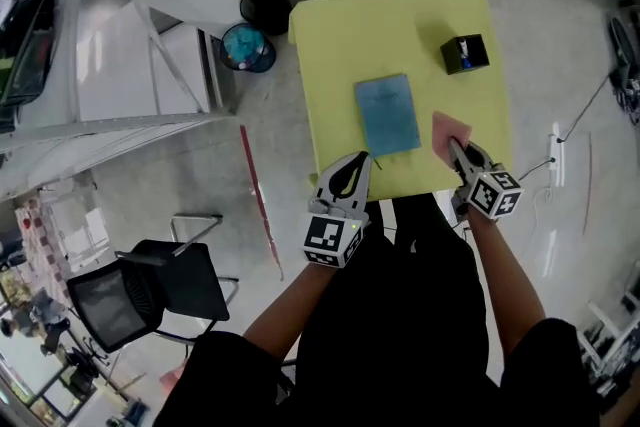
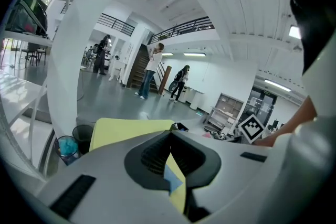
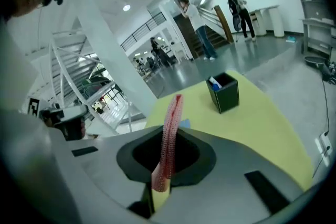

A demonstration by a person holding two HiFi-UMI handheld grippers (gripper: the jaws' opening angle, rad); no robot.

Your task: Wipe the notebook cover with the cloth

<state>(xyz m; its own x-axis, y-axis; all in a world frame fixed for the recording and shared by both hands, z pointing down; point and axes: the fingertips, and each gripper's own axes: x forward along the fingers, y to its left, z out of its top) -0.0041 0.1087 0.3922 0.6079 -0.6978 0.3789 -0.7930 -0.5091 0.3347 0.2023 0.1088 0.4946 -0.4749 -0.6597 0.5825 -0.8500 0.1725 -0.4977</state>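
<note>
Head view: a yellow tabletop (image 1: 340, 35) carries a blue notebook (image 1: 388, 115) lying flat near its middle, with its short edge toward the person. A black box (image 1: 465, 53) stands well apart from it, toward the far right corner. The pink cloth (image 1: 450, 129) sits just right of the notebook, close to the near edge – whether the two touch I cannot tell. The right gripper (image 1: 456, 146) reaches onto the cloth from below. The left gripper (image 1: 363, 161) hovers at the near edge of the tabletop, its tips just short of the notebook's near left corner. On the floor to the left are a blue bin (image 1: 247, 48), a black bin (image 1: 265, 7) and a chair (image 1: 140, 290).

Left gripper view: the jaws meet at their tips and hold nothing. Through the thin slit behind the tips show a strip of yellow tabletop and a corner of the blue notebook. The right gripper's marker cube (image 2: 251, 127) shows at the right, and some people (image 2: 152, 68) stand far off in the hall.

Right gripper view: the jaws are clamped on the cloth – it stands edge-on between them and rises above the tips. Beyond it lie the tabletop and the black box, with a sliver of the notebook just beside the cloth.
</note>
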